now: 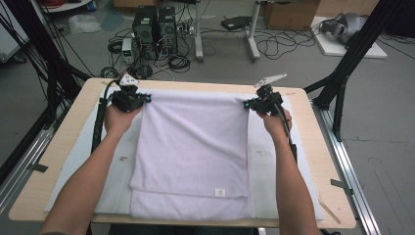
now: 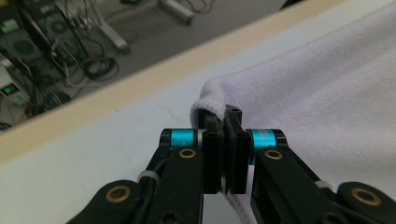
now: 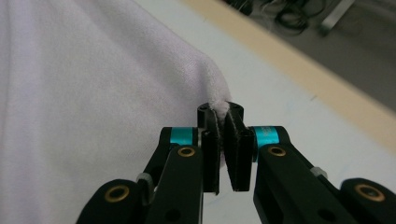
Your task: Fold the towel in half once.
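A workshop floor strewn with cables [image 1: 176, 61] and two black computer towers [image 1: 155, 27] lies beyond a pale wooden table [image 1: 323, 147] covered by a white mat [image 1: 266, 161]. At the table's far side, the left gripper [image 1: 145, 99] is clamped on the far left corner of a folded white towel [image 1: 193, 152]; in the left gripper view its jaws stand pressed together with the towel's hemmed edge [image 2: 208, 105] pinched between them. The right gripper [image 1: 248, 103] is likewise closed on the far right corner, a tuft of cloth [image 3: 219, 105] showing between its jaws in the right gripper view. Each gripper carries a grey plate on top and is held by a person's hand, left hand [image 1: 117, 120] and right hand [image 1: 276, 122], forearms reaching in from the near edge. The towel lies flat on the middle of the mat, its upper layer ending short of the near edge, where a small label [image 1: 220, 192] shows. A black frame [image 1: 350, 58] stands to the right of the table.
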### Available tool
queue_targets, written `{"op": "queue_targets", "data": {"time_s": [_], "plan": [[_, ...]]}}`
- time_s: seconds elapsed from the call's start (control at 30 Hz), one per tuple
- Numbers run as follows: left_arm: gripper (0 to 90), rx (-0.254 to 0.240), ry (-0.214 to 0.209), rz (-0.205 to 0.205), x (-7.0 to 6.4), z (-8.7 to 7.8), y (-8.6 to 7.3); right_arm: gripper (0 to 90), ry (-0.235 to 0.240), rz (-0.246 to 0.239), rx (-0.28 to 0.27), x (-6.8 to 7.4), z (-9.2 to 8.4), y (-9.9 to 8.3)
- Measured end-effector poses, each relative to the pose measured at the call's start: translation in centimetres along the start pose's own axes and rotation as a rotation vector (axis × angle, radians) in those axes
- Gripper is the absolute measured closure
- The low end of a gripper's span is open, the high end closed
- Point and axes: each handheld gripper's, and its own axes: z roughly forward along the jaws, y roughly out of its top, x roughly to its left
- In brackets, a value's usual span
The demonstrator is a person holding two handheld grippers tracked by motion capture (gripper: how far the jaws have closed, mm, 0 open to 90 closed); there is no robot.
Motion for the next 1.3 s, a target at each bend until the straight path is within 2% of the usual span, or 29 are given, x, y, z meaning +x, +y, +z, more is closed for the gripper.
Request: {"op": "queue_targets", "data": {"time_s": [0.03, 0.07, 0.1, 0.13, 0.17, 0.2, 0.27, 0.33, 0.4, 0.47, 0.5, 0.53, 0.67, 0.8, 0.9, 0.97, 1.03, 1.1, 1.3], "plan": [[86.3, -0.01, 0.008, 0.005, 0.0, 0.1, 0.6, 84.9, -0.014, 0.005, -0.005, -0.3, -0.3, 0.6], [82.4, -0.01, 0.012, 0.003, 0.0, 0.3, 0.9, 79.0, -0.038, 0.005, -0.018, -0.5, -0.4, 1.0], [71.7, 0.006, 0.009, -0.003, 0.1, 0.6, 1.0, 70.1, -0.058, 0.02, -0.034, -0.7, -0.4, 1.1], [65.5, 0.022, 0.0, -0.009, 0.1, 0.9, 0.7, 66.9, -0.04, 0.048, -0.036, -1.1, -0.1, 0.8], [62.9, 0.046, -0.008, -0.009, 0.1, 1.1, 0.3, 61.3, -0.03, 0.072, -0.018, -1.3, 0.3, 0.4], [60.4, 0.056, -0.014, -0.014, 0.1, 1.3, -0.3, 59.7, -0.028, 0.083, 0.004, -1.4, 0.7, -0.1], [58.2, 0.074, -0.025, -0.025, 0.2, 1.5, -1.8, 57.6, -0.021, 0.068, 0.018, -1.1, 1.3, -1.6], [56.5, 0.097, -0.048, -0.047, 0.3, 1.6, -3.4, 53.8, -0.011, 0.073, 0.042, -0.7, 1.7, -2.9], [53.9, 0.107, -0.067, -0.059, 0.3, 1.3, -4.8, 49.4, 0.039, 0.112, 0.11, -0.5, 2.1, -3.8], [53.9, 0.116, -0.087, -0.057, 0.0, 1.0, -6.1, 52.7, 0.023, 0.044, 0.095, 0.5, 1.9, -4.7], [53.7, 0.117, -0.099, -0.056, -0.2, 0.7, -6.7, 52.7, 0.027, 0.032, 0.081, 1.0, 1.7, -5.1], [53.7, 0.117, -0.11, -0.047, -0.5, 0.4, -7.2, 52.3, 0.055, 0.038, 0.08, 1.3, 1.6, -5.5], [54.1, 0.119, -0.163, -0.013, -1.8, -1.3, -8.8, 51.6, 0.09, 0.009, 0.058, 3.4, 0.4, -7.1], [54.0, 0.093, -0.191, 0.018, -3.3, -3.3, -10.6, 51.6, 0.135, 0.005, 0.012, 5.6, -0.8, -9.1], [53.9, 0.074, -0.218, 0.019, -4.1, -4.8, -11.7, 51.6, 0.154, -0.033, 0.018, 7.4, -1.3, -10.4], [53.9, 0.071, -0.231, 0.023, -4.6, -5.7, -12.5, 50.7, 0.18, -0.038, 0.039, 8.4, -1.5, -11.0], [53.8, 0.068, -0.25, 0.025, -5.1, -6.4, -13.3, 51.8, 0.182, -0.064, 0.017, 9.5, -2.0, -11.6], [53.5, 0.067, -0.265, 0.028, -5.6, -7.1, -14.1, 51.6, 0.187, -0.076, 0.028, 10.2, -2.3, -12.1], [53.2, 0.044, -0.292, 0.04, -6.8, -8.9, -15.3, 51.0, 0.218, -0.08, -0.004, 11.6, -3.2, -13.7]]}}
